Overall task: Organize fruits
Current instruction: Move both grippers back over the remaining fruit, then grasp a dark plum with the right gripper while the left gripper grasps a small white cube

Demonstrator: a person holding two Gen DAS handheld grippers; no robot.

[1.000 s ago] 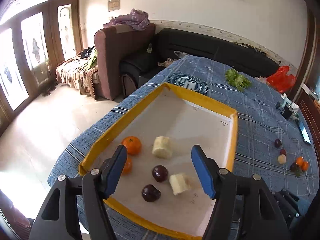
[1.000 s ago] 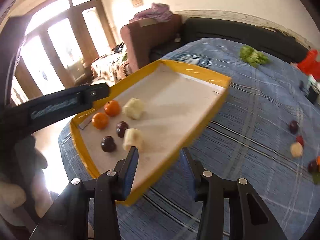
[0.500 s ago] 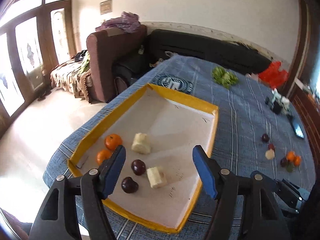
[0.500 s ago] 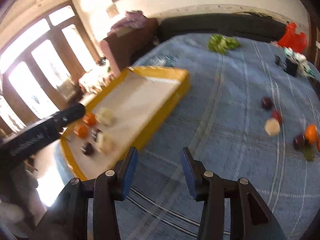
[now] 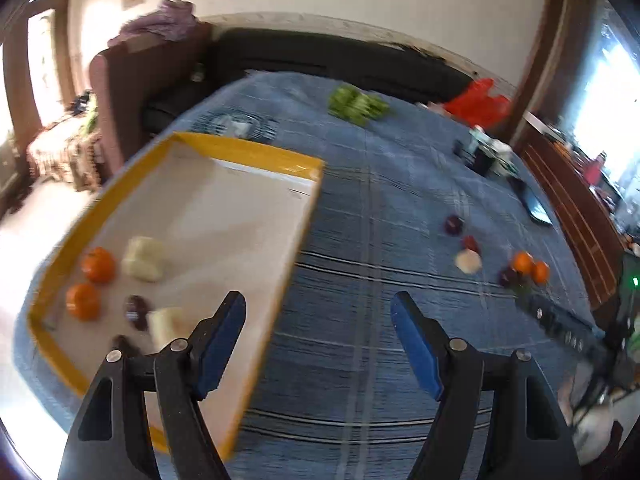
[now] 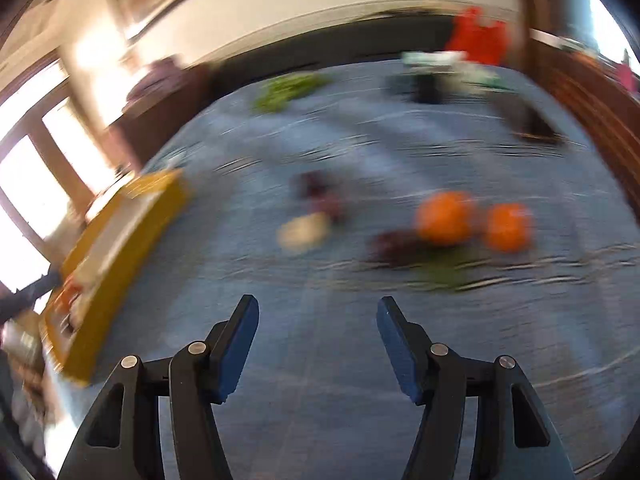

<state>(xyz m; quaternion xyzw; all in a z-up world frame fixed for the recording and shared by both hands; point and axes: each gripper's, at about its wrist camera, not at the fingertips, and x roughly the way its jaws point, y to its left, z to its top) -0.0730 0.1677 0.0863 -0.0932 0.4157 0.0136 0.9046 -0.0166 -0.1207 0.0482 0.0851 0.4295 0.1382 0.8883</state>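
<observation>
Blue-padded jaws wide apart on both grippers, holding nothing.

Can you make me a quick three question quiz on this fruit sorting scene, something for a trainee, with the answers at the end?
1. True or false: the left gripper holds a fruit.
2. Multiple choice: how many oranges lie in the yellow tray? A) none B) two C) four
3. Short answer: what do the loose fruits outside the tray rest on?

Key
1. False; its jaws stand apart with nothing between.
2. B; two oranges near the tray's left rim.
3. The blue checked cloth.
</observation>
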